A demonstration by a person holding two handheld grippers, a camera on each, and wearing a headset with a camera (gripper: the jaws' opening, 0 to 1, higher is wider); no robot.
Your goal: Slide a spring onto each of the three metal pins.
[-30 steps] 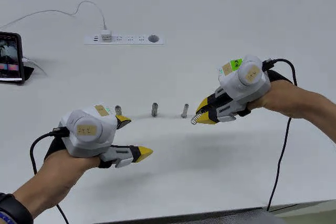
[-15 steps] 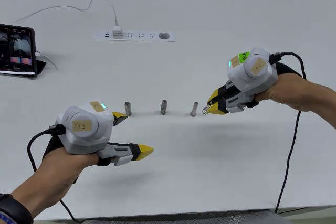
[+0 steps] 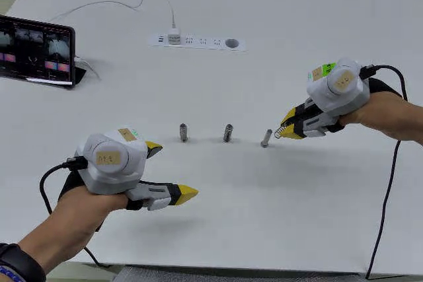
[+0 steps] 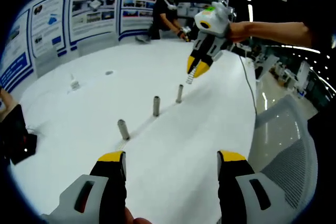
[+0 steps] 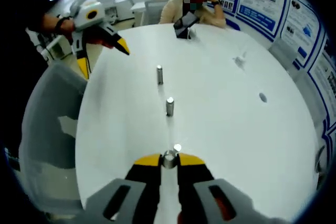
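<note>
Since a second ago, carried from low in front of the rightmost pin (image 3: 266, 139) to just beside its top, not touching: the spring (image 3: 278, 133), pinched as before between the closed yellow tips of the right gripper (image 3: 289, 128). Small, silvery, tightly coiled wire, poking out past the tips. Smooth bare metal on that pin; a ribbed look on the middle pin (image 3: 228, 132) and the left pin (image 3: 183, 132). All three standing on the matte white table (image 3: 264, 216). Wide open and empty near the left pin: the left gripper (image 3: 171, 170).
</note>
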